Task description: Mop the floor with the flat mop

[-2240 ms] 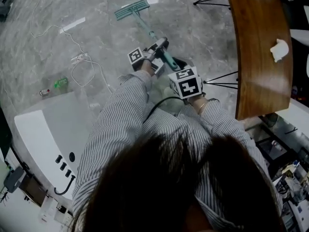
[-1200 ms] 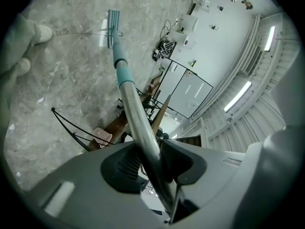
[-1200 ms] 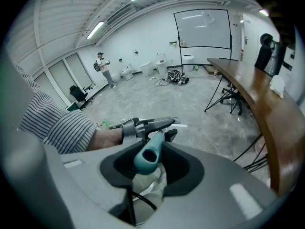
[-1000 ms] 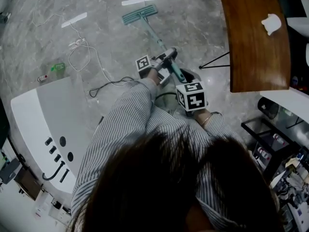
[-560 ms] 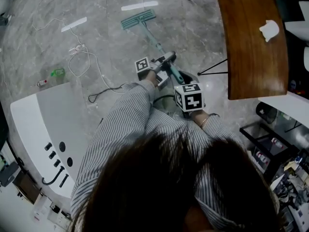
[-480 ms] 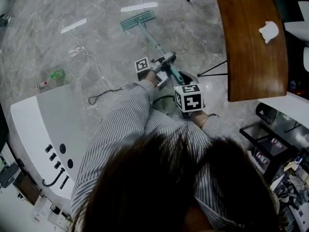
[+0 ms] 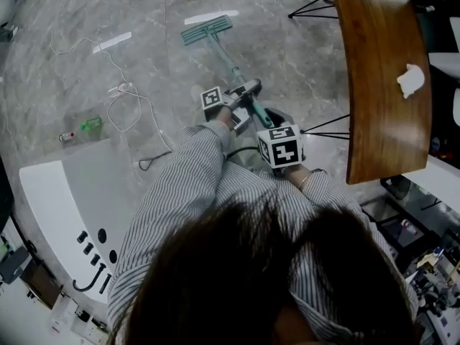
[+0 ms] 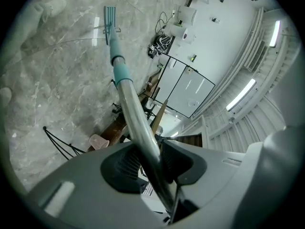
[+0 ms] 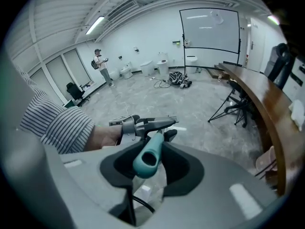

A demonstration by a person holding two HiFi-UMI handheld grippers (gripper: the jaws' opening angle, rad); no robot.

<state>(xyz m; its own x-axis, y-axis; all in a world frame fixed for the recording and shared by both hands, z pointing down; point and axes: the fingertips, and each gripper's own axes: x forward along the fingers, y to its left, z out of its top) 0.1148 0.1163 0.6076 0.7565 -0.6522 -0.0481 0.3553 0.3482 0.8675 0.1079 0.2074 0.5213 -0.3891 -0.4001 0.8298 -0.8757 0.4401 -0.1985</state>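
My left tongs [image 8: 145, 163] pinch the pole of the flat mop [image 7: 224, 54], my right tongs [image 9: 147, 160] its teal grip [image 9: 151, 149] — spaced apart, I judge, to steer the pad [image 7: 208, 29] over the floor [image 7: 287, 42].

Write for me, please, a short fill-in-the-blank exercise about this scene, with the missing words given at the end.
1. The right gripper is shut on the teal end of the flat ____.
2. Lower on its handle, nearer the mop head, the ____ is shut on the bare metal.
3. The mop head rests on the grey ____.

Missing words: mop; left gripper; floor.
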